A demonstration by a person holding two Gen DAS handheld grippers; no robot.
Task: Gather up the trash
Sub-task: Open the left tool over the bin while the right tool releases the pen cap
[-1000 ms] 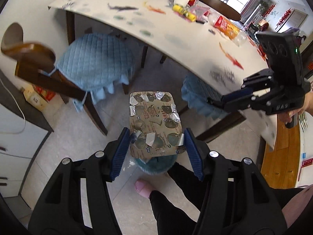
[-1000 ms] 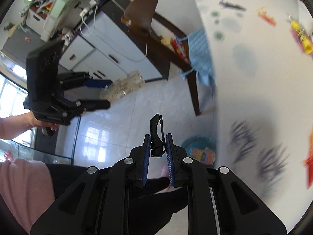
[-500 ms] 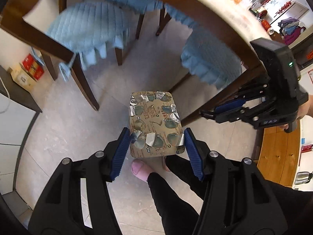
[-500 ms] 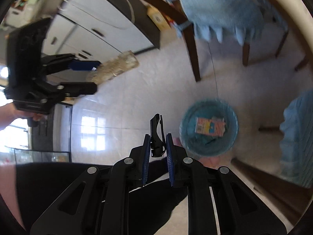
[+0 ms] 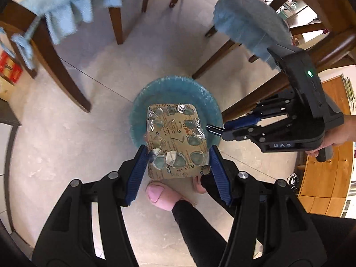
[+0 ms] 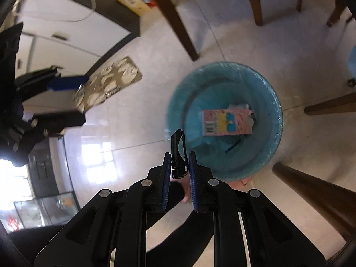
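My left gripper (image 5: 178,153) is shut on a used gold blister pack (image 5: 175,138) with torn foil, held above the blue-lined trash bin (image 5: 175,84) on the floor. My right gripper (image 6: 179,162) is shut on a small black clip (image 6: 176,146) at the near left rim of the bin (image 6: 178,102). A pink carton (image 6: 227,122) lies inside the bin. The right gripper (image 5: 213,129) shows in the left wrist view, close to the pack's right edge. The left gripper (image 6: 66,84) and pack (image 6: 109,82) show at the left of the right wrist view.
Wooden chair legs (image 5: 71,82) and blue seat cushions (image 5: 247,29) stand around the bin, with a table leg (image 6: 311,189) close by. My pink slipper (image 5: 160,193) and black-trousered leg are just below the bin. A dark cabinet (image 6: 73,26) lines the wall.
Both grippers have tilted down from the table towards the floor and moved over the bin. The blister pack and the clip stay held.
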